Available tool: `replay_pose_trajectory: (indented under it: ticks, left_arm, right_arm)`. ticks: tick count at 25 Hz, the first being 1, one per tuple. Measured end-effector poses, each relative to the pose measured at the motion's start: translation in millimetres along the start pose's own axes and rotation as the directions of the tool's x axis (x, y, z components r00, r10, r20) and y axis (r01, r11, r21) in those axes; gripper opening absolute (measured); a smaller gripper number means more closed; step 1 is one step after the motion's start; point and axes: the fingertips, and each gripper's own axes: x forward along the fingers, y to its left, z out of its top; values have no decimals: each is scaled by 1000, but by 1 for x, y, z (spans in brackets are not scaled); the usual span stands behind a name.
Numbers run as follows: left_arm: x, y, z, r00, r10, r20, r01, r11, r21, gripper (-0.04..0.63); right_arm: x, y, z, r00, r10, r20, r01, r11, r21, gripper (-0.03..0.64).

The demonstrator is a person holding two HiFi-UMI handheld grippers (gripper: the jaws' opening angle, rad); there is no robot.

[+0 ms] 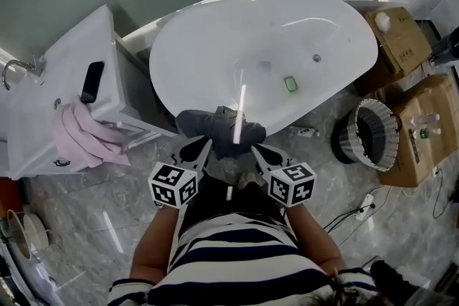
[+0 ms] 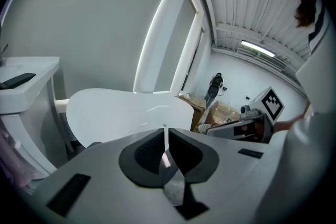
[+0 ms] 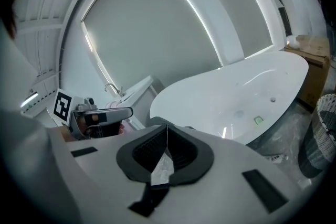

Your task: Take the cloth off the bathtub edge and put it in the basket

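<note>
A dark grey cloth (image 1: 219,125) hangs over the near edge of the white oval bathtub (image 1: 215,32). A round mesh basket (image 1: 373,134) stands on the floor to the tub's right, and shows again as the basket (image 3: 323,131) at the right gripper view's edge. My left gripper (image 1: 195,149) sits just short of the cloth's left part, apart from it, its jaws shut with nothing between them. My right gripper (image 1: 263,154) is near the cloth's right end, also shut and empty. In their own views the left gripper (image 2: 165,131) and right gripper (image 3: 167,131) point over the tub.
A white cabinet (image 1: 107,93) left of the tub carries a pink towel (image 1: 82,136) and a black phone (image 1: 92,81). Cardboard boxes (image 1: 423,125) stand beyond the basket. A small green item (image 1: 290,84) lies in the tub. Cables trail on the marble floor (image 1: 344,215).
</note>
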Motion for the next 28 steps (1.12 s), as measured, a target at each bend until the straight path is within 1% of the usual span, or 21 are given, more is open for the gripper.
replay_pose_trajectory:
  ticks: [3, 7, 9, 11, 15, 18, 20, 21, 23, 26, 28]
  left_arm:
    - [10, 9, -7, 998, -6, -58, 7, 1000, 28, 34]
    - [26, 27, -11, 993, -32, -110, 34, 999, 16, 34]
    - [34, 36, -11, 990, -55, -127, 57, 998, 11, 35]
    - [41, 43, -15, 984, -81, -161, 84, 996, 12, 35]
    - [56, 53, -22, 959, -132, -249, 148, 988, 45, 54]
    - [64, 62, -27, 938, -173, -299, 196, 980, 47, 78]
    - [68, 67, -33, 920, -201, -336, 230, 972, 46, 100]
    - [70, 69, -38, 911, -213, -353, 244, 969, 45, 109]
    - [73, 75, -45, 896, -229, -380, 263, 964, 40, 115]
    - [81, 81, -49, 879, -243, -410, 284, 958, 39, 121]
    - [87, 82, -50, 869, -249, -428, 301, 952, 56, 127]
  right_arm:
    - [8, -7, -4, 1000, -11, -20, 11, 1000, 12, 28]
    - [21, -18, -7, 999, -28, -44, 30, 999, 39, 28]
    - [29, -20, -7, 998, -34, -57, 37, 998, 45, 28]
    - [37, -24, -9, 996, -55, -71, 59, 997, 55, 28]
    - [55, -30, -14, 992, -83, -94, 93, 991, 97, 29]
    - [74, -29, -18, 988, -87, -129, 100, 990, 96, 29]
    - [83, -29, -24, 982, -100, -158, 116, 988, 101, 33]
    - [87, -29, -28, 979, -105, -173, 125, 986, 107, 43]
    - [95, -28, -35, 974, -112, -198, 137, 983, 118, 86]
    - [104, -33, -40, 965, -131, -225, 162, 979, 122, 119]
    - [108, -39, -43, 959, -150, -242, 183, 976, 120, 140]
